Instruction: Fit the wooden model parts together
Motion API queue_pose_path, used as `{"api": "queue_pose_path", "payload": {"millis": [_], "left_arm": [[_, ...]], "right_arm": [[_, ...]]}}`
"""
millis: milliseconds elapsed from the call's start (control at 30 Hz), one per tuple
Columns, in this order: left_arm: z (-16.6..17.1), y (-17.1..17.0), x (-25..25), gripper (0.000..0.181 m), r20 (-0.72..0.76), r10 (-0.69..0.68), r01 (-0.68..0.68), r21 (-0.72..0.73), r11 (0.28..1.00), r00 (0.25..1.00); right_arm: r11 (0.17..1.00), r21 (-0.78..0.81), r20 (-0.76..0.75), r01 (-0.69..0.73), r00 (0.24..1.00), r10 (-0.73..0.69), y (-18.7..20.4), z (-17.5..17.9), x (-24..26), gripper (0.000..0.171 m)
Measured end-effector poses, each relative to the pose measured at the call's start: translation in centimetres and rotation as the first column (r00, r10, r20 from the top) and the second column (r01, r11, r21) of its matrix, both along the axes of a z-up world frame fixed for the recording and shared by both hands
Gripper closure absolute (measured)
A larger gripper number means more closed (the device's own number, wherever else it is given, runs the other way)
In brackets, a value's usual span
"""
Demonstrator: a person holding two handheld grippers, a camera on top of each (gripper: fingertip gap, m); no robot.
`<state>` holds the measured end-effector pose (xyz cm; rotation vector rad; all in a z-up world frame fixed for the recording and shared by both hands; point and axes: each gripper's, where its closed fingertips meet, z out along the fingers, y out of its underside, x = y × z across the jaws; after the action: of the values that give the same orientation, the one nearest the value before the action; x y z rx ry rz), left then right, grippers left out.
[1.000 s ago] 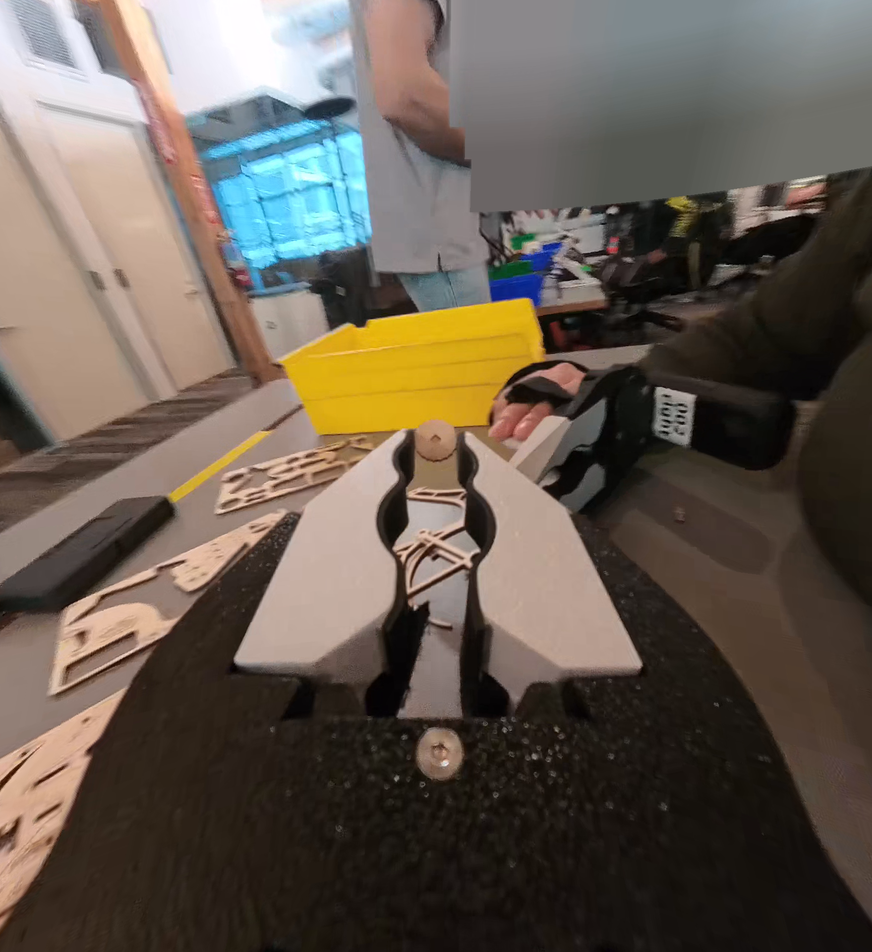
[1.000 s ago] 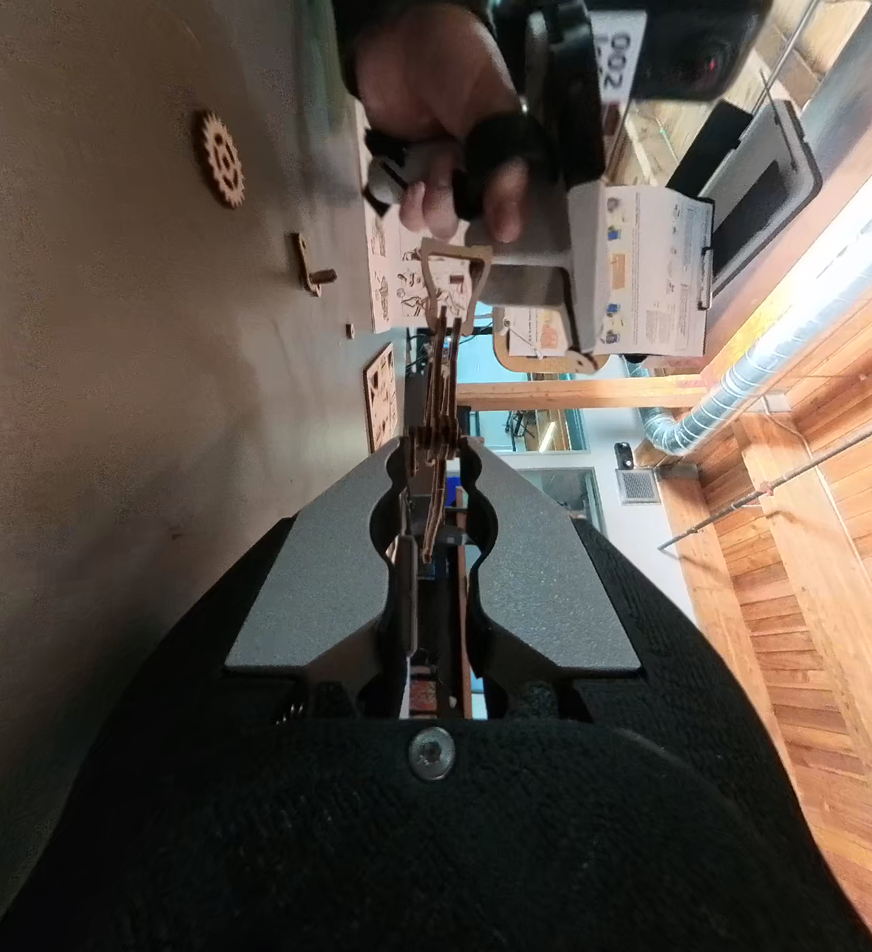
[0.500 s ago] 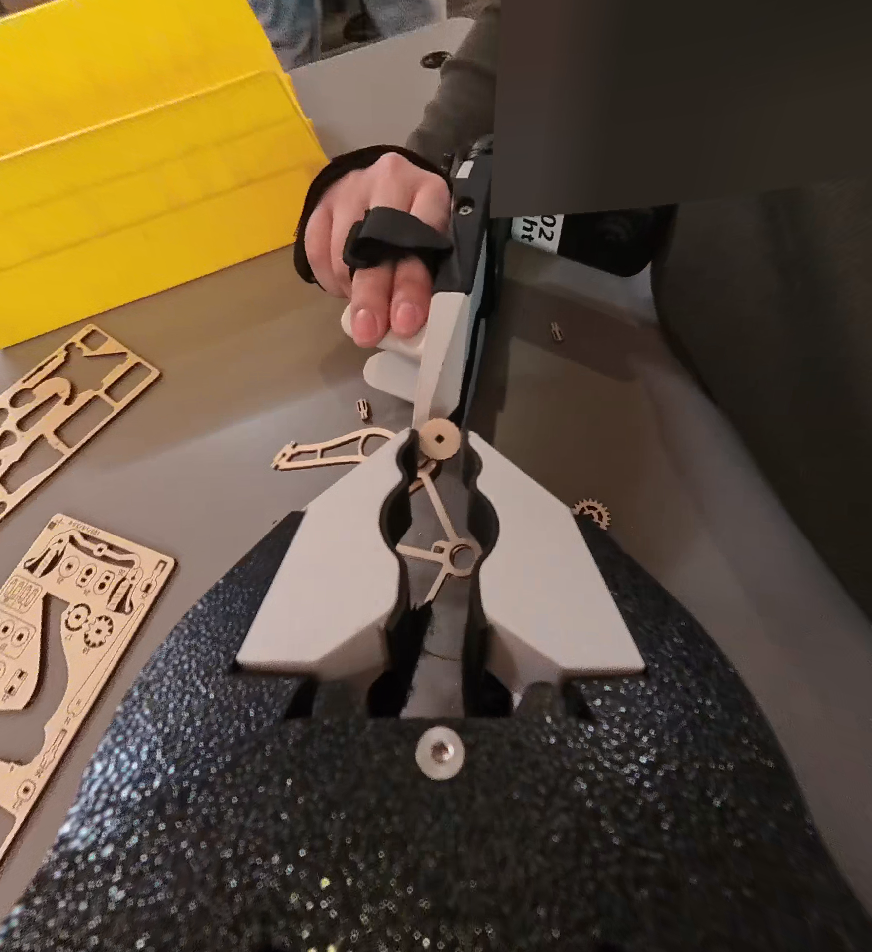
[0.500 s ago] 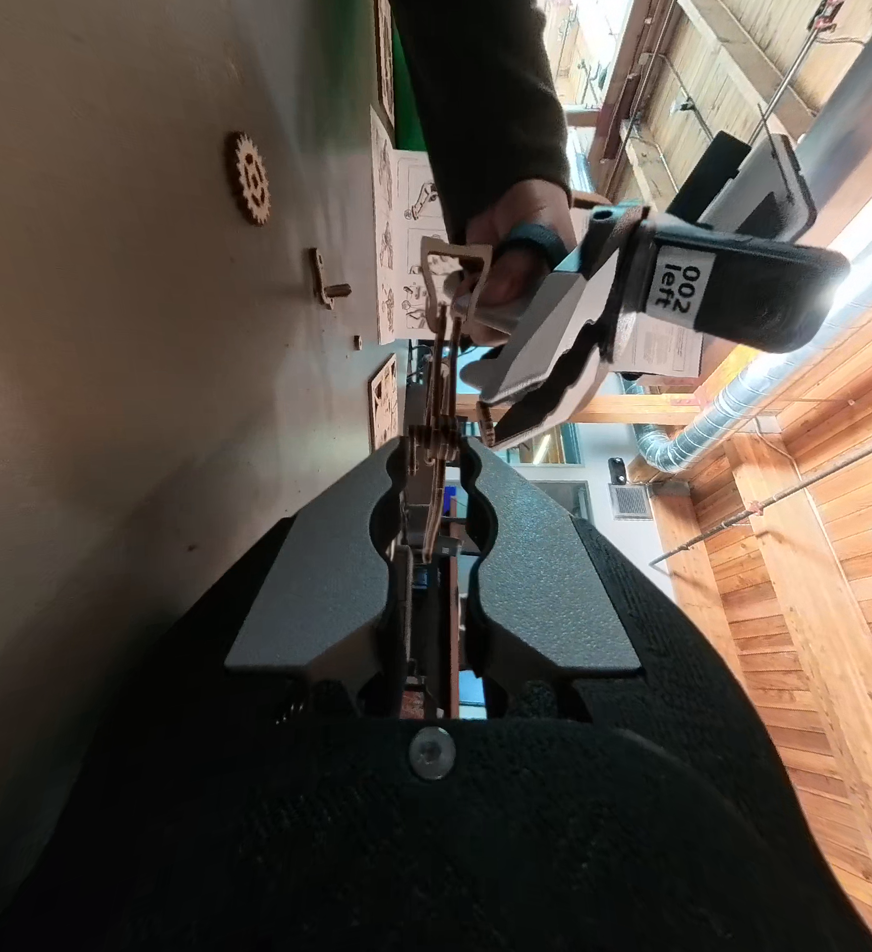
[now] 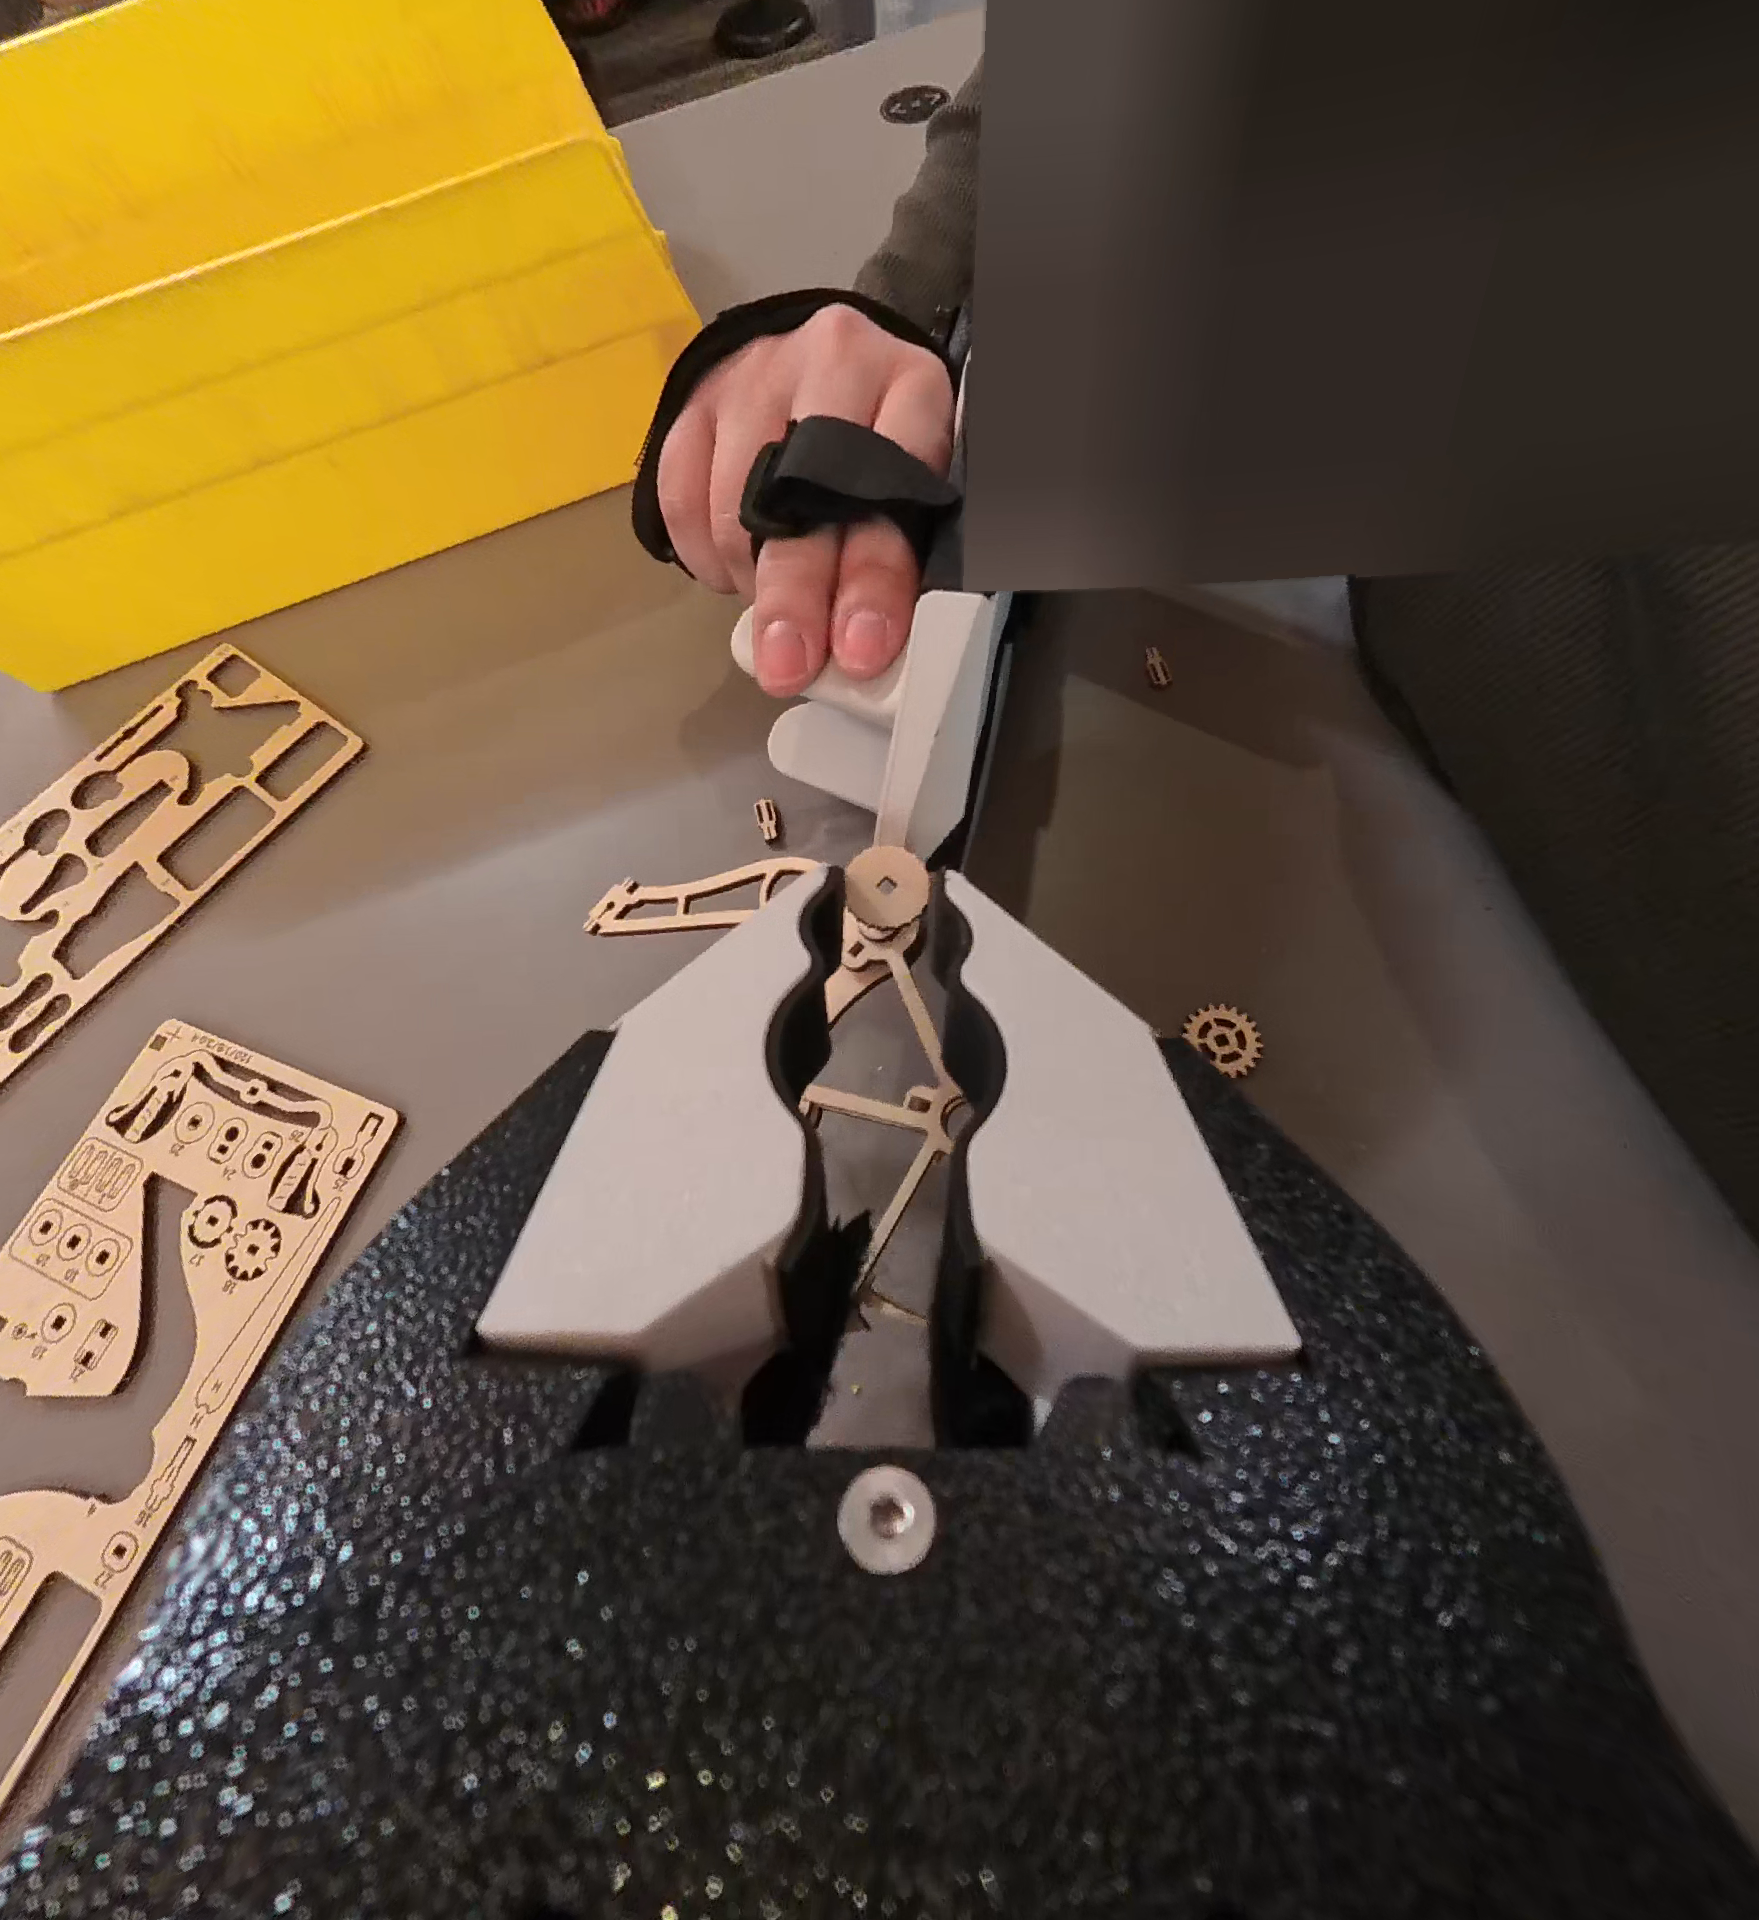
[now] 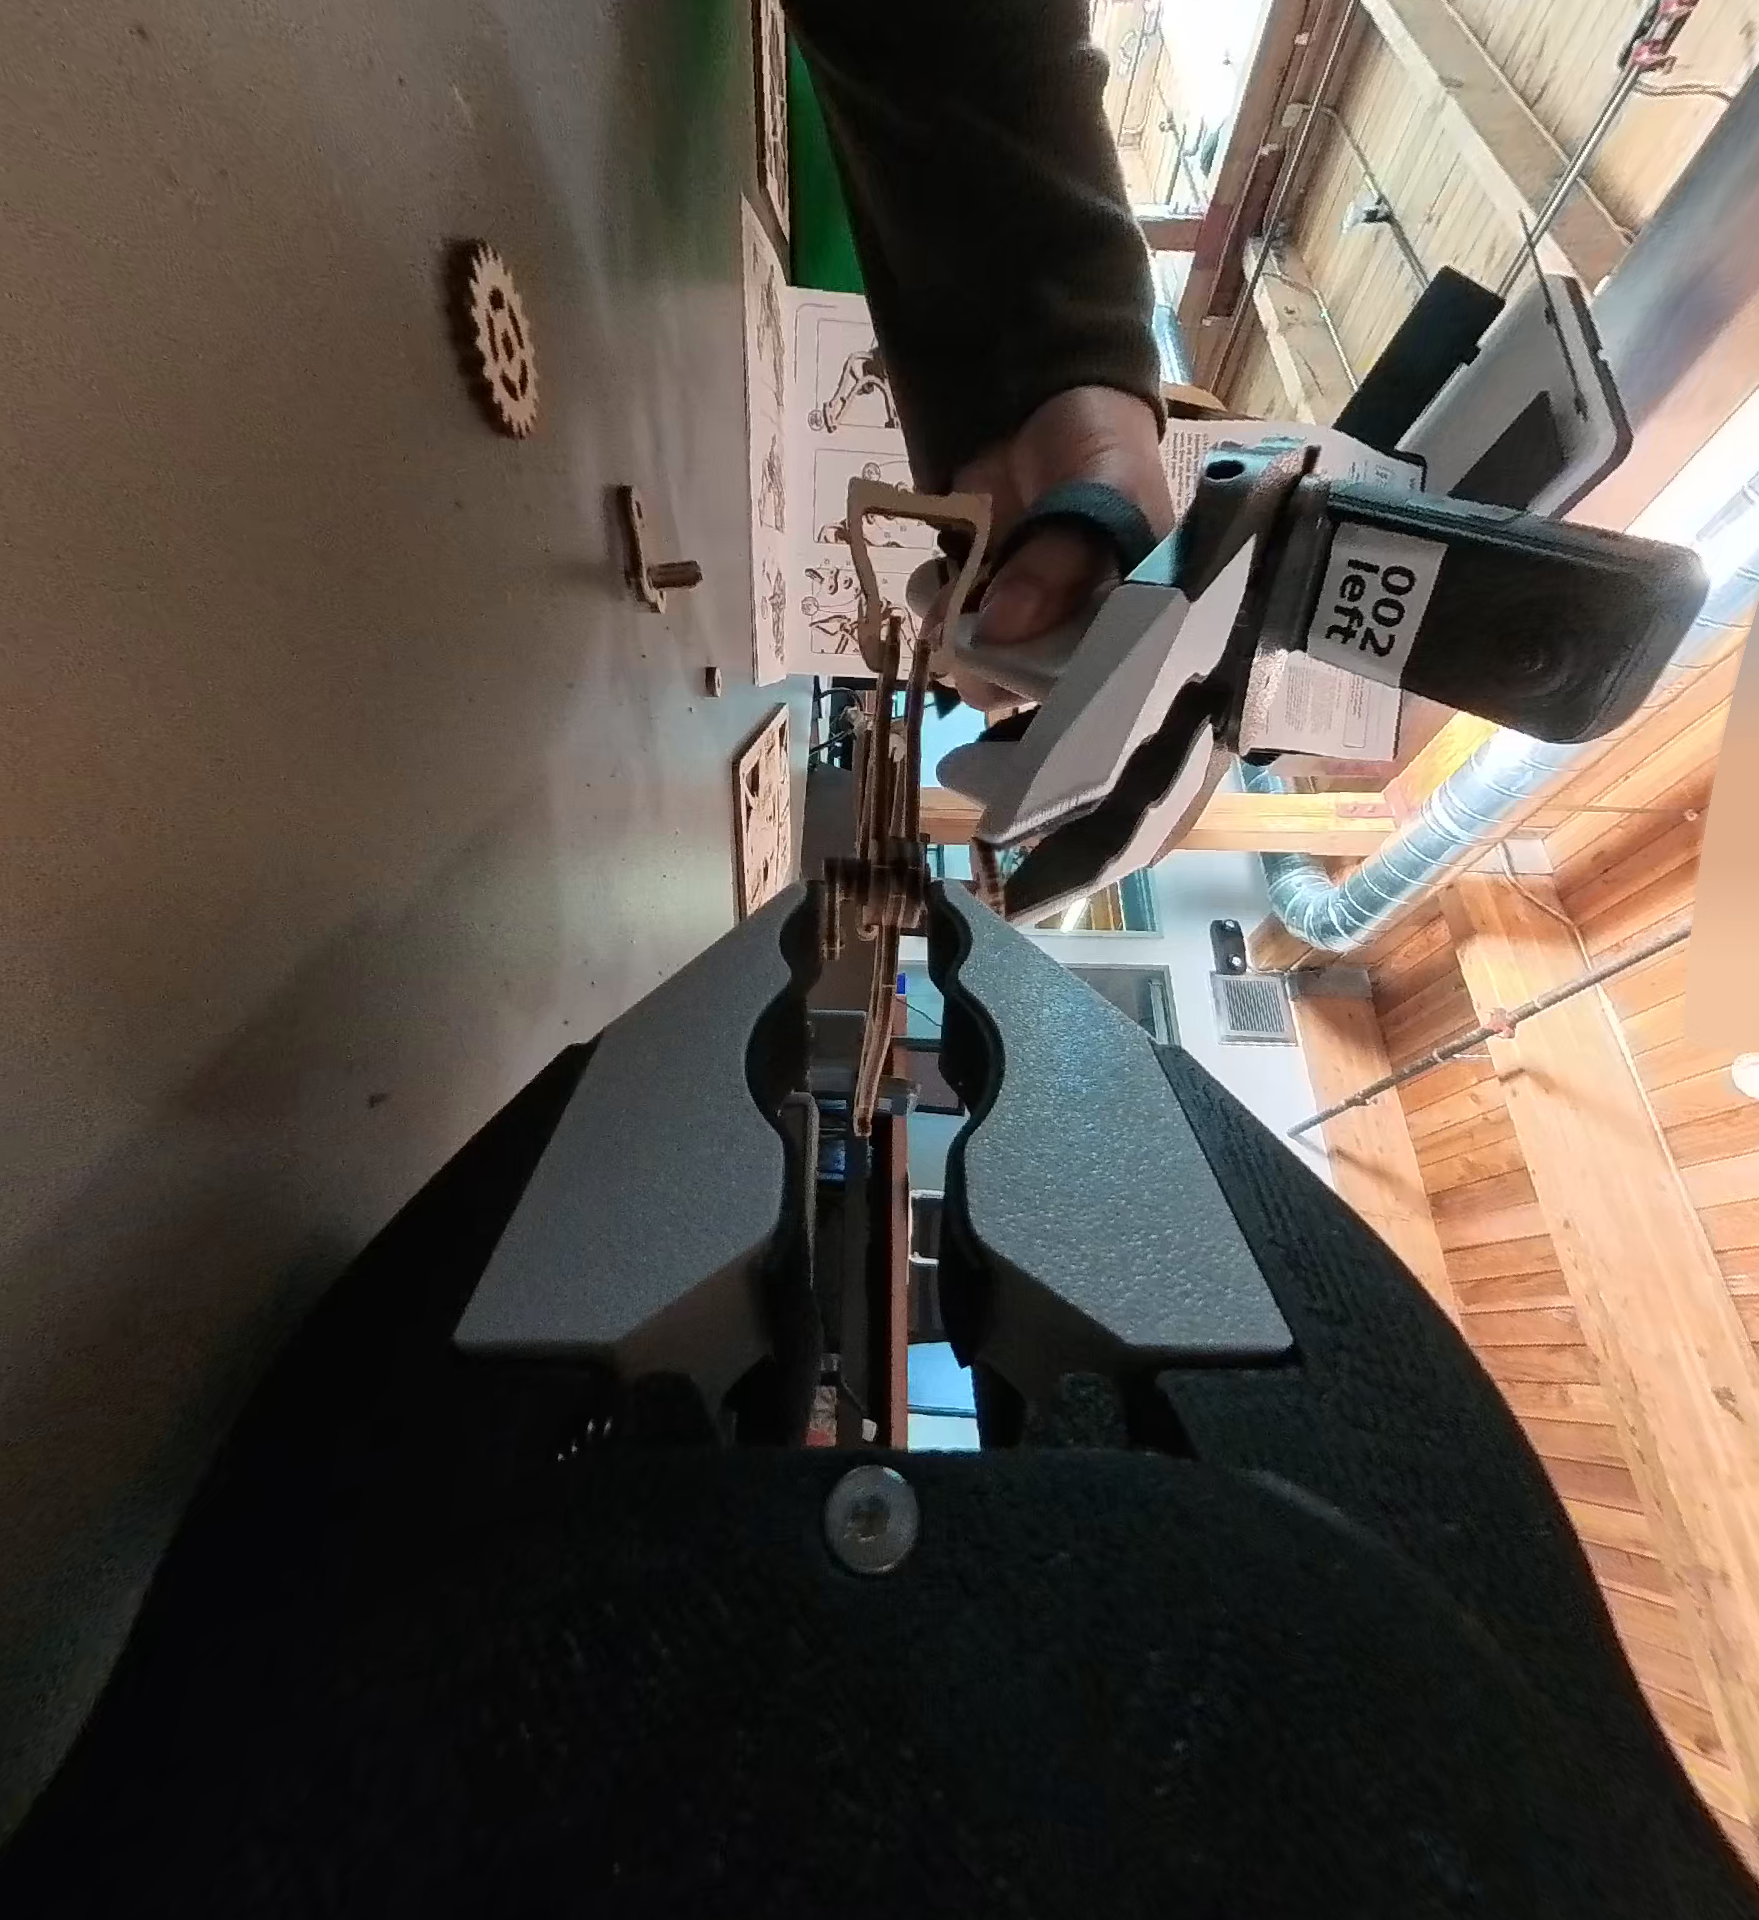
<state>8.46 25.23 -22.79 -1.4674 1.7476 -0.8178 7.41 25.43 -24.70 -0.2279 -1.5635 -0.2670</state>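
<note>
Wooden disc (image 5: 886, 890) is sitting pinched in the left gripper (image 5: 886, 914), while the right gripper (image 6: 873, 902) is clamping the wooden model frame (image 6: 880, 790).

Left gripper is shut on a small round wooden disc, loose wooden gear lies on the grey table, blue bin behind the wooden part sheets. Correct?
Not quite: the bin is yellow, as the left wrist view shows. The rest stands: left gripper shut on the small round wooden disc, loose wooden gear on the grey table.

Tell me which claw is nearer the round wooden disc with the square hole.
Left. The left claw pinches the disc at its tips; the right claw, gripping the wooden model, sits just beyond it.
</note>
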Motion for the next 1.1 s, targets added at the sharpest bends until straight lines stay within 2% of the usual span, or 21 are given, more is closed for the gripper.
{"api": "queue_pose_path", "payload": {"millis": [33, 467, 733, 1100], "left_arm": [[0.0, 0.0, 0.0, 0.167, 0.0, 0.005, -0.005, -0.005, 1.0, 1.0], [-0.6, 0.4, -0.3, 0.167, -0.055, 0.079, -0.083, -0.083, 0.993, 0.995], [0.7, 3.1, -1.9, 0.167, -0.027, 0.192, -0.194, -0.061, 0.979, 0.981], [0.7, 3.3, -2.1, 0.167, -0.03, 0.198, -0.199, -0.047, 0.979, 0.98]], "right_arm": [[1.0, 0.002, -0.002, 0.0, 1.0, 0.0, 0.0, 0.0, 0.0, 0.153], [1.0, -0.001, 0.033, 0.003, 0.999, -0.003, 0.1, -0.5, 0.0, 0.153], [0.999, -0.031, 0.131, 0.036, 0.991, -0.031, 0.6, -2.0, 0.1, 0.154], [0.999, -0.002, 0.179, 0.05, 0.983, -0.049, 0.8, -2.1, 0.4, 0.153]]}}
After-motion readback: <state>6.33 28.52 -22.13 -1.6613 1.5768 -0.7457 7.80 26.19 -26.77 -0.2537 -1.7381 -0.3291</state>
